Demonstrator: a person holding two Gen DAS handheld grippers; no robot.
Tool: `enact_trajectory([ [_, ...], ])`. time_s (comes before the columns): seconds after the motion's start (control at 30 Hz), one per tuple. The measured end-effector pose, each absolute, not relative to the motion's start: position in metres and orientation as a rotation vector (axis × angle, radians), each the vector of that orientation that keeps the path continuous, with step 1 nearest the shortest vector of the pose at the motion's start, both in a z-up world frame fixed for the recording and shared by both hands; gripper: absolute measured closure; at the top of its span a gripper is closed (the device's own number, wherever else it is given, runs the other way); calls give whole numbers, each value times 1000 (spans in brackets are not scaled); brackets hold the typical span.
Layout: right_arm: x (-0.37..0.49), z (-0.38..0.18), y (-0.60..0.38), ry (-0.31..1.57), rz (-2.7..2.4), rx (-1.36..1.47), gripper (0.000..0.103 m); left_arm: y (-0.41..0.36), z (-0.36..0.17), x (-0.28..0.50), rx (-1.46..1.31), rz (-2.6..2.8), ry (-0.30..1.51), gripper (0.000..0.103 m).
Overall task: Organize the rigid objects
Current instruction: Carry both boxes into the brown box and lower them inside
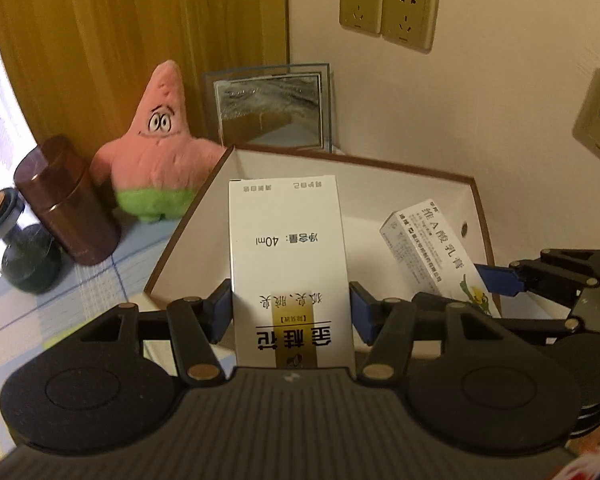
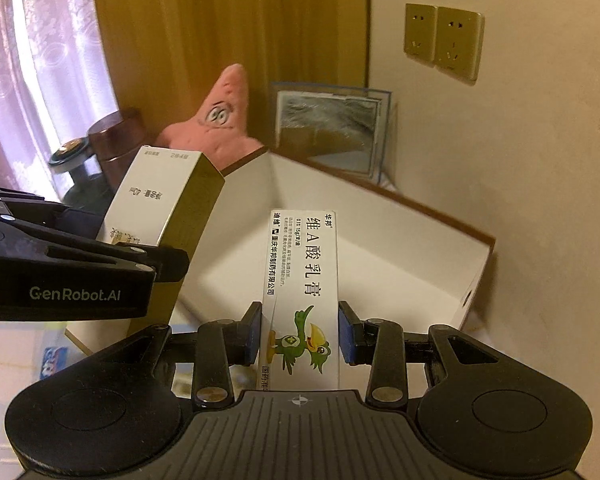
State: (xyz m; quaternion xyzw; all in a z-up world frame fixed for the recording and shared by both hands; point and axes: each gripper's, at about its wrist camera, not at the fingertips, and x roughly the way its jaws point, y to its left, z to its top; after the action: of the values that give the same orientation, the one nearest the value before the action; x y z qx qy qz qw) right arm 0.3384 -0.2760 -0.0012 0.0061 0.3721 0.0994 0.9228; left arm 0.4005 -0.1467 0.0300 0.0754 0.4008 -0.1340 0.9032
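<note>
Left wrist view showed the left hand-held gripper [image 1: 292,312] clamped on a wide white carton [image 1: 288,264], its blue pads pressing the carton's two long sides. That carton hung over the near rim of an open white storage box [image 1: 188,232] with brown edges, which sat in the far corner of the worktop [image 1: 112,264] against the cream wall. Right wrist view showed the right hand-held gripper [image 2: 300,332] narrowed onto a slim white carton [image 2: 302,280] printed with a green bird, held lengthwise above the same storage box [image 2: 400,248]. Both cartons were off the worktop, side by side, the slim carton [image 1: 432,244] to the right of the wide one. Beyond the storage box's far left corner stood a pink star plush [image 1: 160,148], with a brown canister [image 1: 66,204] and a dark bottle [image 1: 24,256] further along toward the worktop's left edge. A framed picture [image 1: 270,108] leaned in the corner behind the box.
</note>
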Motion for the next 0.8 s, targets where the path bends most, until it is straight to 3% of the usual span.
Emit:
enact_trajectory([
  [0.33,400,-20,-307,796,167,21,68,-174,20,458,145,-262,847,47],
  [0.8,457,-65,-322,913,169,10,68,-184,-42,501,141,-240,969,47],
])
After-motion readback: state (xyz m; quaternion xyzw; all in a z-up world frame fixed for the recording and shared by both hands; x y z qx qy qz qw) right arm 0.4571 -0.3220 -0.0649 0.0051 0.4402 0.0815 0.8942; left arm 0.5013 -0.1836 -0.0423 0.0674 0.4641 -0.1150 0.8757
